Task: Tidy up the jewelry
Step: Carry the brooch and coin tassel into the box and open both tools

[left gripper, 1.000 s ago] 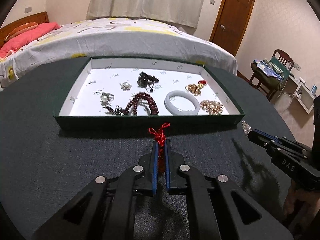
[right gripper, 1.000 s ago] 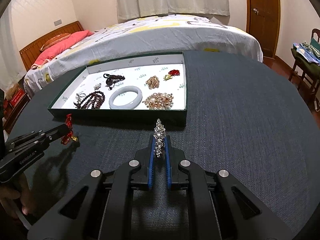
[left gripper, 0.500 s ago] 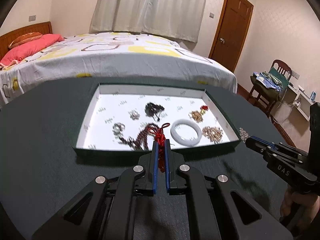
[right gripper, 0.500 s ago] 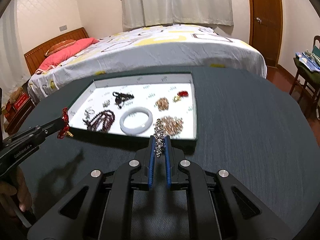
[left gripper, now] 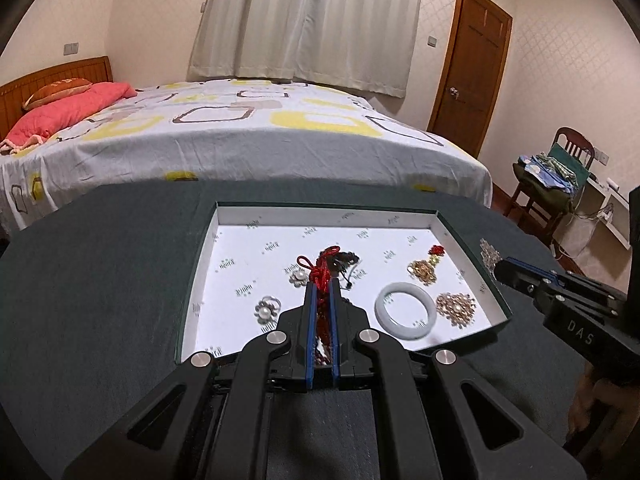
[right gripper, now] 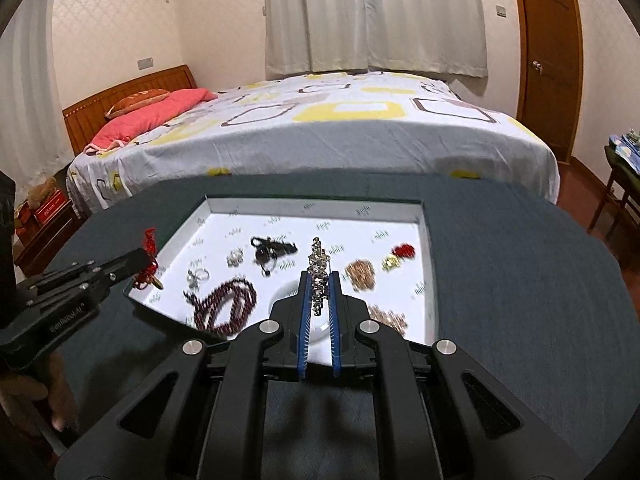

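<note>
The left gripper is clamped nearly closed on a red knotted cord ornament, whose loop and knot stick out past the blue-lined jaws while more red cord runs back between them. In the left wrist view it hangs above the inside of a shallow green tray with a white printed lining, which sits on a dark green tablecloth. The right gripper is likewise pinched almost closed, holding a sparkling rhinestone piece upright between its jaws, over the near part of the same tray. Lying on the tray's lining are a pale jade bangle, a gold filigree piece just right of it, a second gold ornament with a small red flower behind it, two pearl flower brooches, a dark tangled pendant and a dark red bead strand near the front left corner. From the right wrist view, the left gripper's tip with the red cord and a small brass end shows at the tray's left edge. A bed with a patterned cover and a pink pillow stands behind the table, with curtains, a wooden door and a chair piled with clothes to the right.
</note>
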A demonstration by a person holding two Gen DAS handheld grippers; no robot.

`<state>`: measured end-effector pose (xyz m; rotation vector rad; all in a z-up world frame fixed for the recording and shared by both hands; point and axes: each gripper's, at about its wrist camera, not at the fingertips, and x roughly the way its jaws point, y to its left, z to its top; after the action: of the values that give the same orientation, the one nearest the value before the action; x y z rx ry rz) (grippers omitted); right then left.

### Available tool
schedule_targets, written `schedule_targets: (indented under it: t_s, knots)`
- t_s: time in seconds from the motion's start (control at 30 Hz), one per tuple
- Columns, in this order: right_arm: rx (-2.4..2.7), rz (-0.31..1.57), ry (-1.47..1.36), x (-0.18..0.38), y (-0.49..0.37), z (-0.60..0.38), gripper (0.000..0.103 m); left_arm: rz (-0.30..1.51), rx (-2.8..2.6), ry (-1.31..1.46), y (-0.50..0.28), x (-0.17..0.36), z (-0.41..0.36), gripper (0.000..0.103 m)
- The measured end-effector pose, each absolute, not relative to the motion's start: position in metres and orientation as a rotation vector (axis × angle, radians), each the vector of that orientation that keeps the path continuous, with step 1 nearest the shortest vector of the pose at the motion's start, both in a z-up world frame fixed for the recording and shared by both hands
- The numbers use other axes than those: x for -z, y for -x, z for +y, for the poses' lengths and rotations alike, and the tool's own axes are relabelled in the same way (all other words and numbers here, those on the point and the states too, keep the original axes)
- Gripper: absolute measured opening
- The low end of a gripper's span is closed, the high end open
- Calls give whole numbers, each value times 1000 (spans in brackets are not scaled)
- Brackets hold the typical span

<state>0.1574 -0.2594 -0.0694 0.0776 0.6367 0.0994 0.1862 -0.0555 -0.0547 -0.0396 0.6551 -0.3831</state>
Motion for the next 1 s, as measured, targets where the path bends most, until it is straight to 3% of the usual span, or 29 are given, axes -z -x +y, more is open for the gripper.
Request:
schedule_targets:
  t_s: [1.0]
  knots:
    - [-90, 652, -48, 85, -233, -245, 7, 675, 331, -21, -253, 69, -55, 6]
